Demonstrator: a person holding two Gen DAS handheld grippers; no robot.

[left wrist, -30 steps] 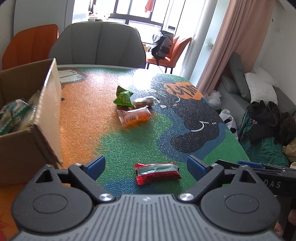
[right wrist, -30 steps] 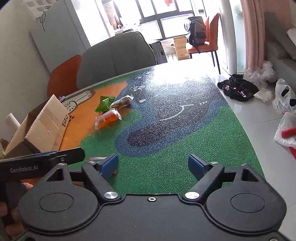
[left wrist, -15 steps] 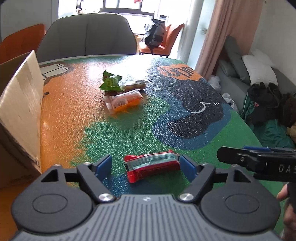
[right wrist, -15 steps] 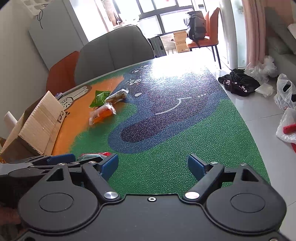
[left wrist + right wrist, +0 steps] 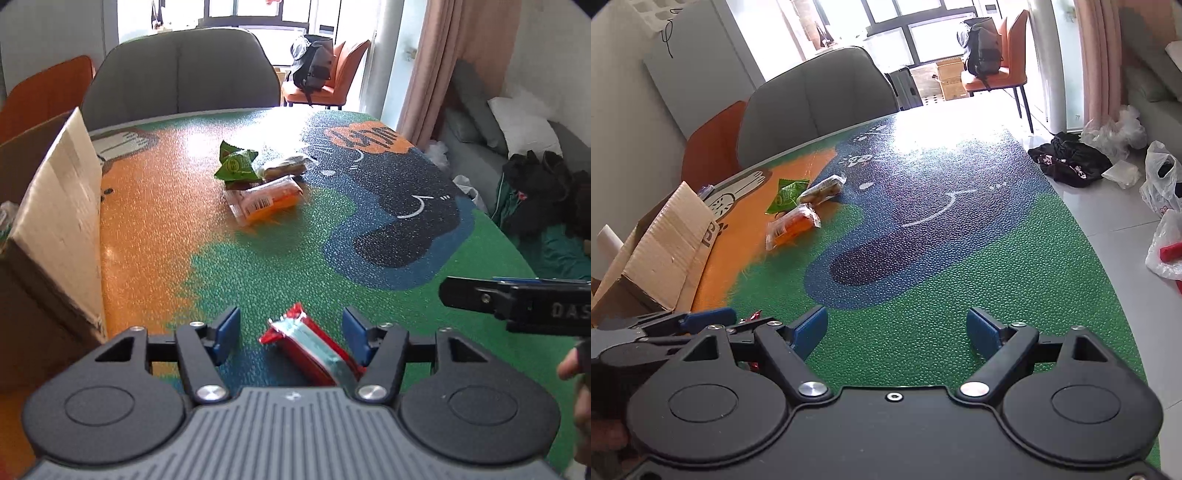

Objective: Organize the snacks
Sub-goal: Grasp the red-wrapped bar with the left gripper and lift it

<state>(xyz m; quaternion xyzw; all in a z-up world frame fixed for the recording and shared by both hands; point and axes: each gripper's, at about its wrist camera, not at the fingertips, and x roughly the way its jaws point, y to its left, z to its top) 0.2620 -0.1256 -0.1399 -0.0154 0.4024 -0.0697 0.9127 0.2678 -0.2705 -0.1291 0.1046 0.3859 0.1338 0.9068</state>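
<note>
A round table (image 5: 258, 266) with a bright orange, green and blue cartoon print fills both views. An open cardboard box (image 5: 55, 206) stands at its left edge. Mid-table lie 3 snacks, touching: a green packet (image 5: 236, 168), a clear-wrapped brown one (image 5: 286, 168) and an orange packet (image 5: 264, 199).

The step in hand looks like picking up a red snack bar (image 5: 310, 345), which lies askew on the table between the blue pads of the left gripper (image 5: 291, 338). Its fingers are spread, the right pad near or touching the bar and the left pad clear. Next, they likely need to close on the wrapper, then carry it to the box.

The right gripper (image 5: 897, 330) hovers spread and empty over green table.

Legible writing: "DAS" on the right gripper's side, and a cut-off printed mark on the box flap.
</note>
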